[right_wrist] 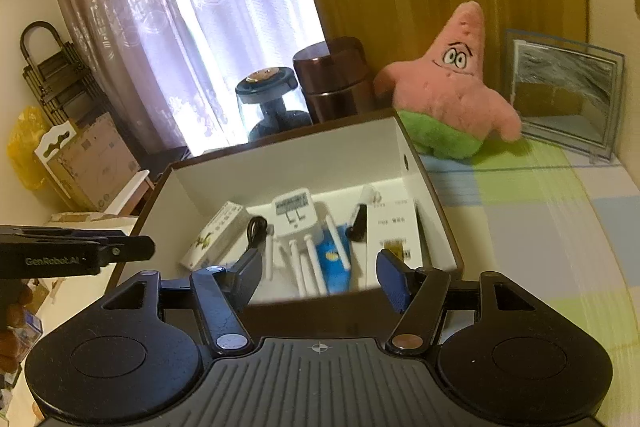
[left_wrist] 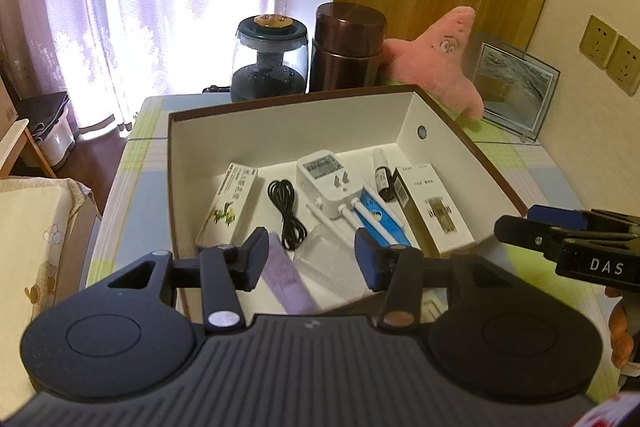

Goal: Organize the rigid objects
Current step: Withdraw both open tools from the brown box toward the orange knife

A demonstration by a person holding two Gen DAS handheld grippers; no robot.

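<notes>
- Grippers, both hand-held, hover at the near rim of an open storage box (left_wrist: 440,115) on a checked tablecloth (left_wrist: 532,171).
- Left gripper (left_wrist: 312,259) has its jaws spread and holds nothing; right gripper (right_wrist: 320,277) is likewise spread and empty.
- Inside the box lie a white Wi-Fi repeater (left_wrist: 326,177) with antennas, a coiled black cable (left_wrist: 288,211), a green-printed carton (left_wrist: 228,207), a white carton (left_wrist: 436,207), a small dark bottle (left_wrist: 382,177) and a purple strip (left_wrist: 286,277).
- The purple strip lies just ahead of the left gripper, nearest to it, long axis running away and slightly leftward.
- Behind the box stands a pink starfish plush (right_wrist: 456,83).
</notes>
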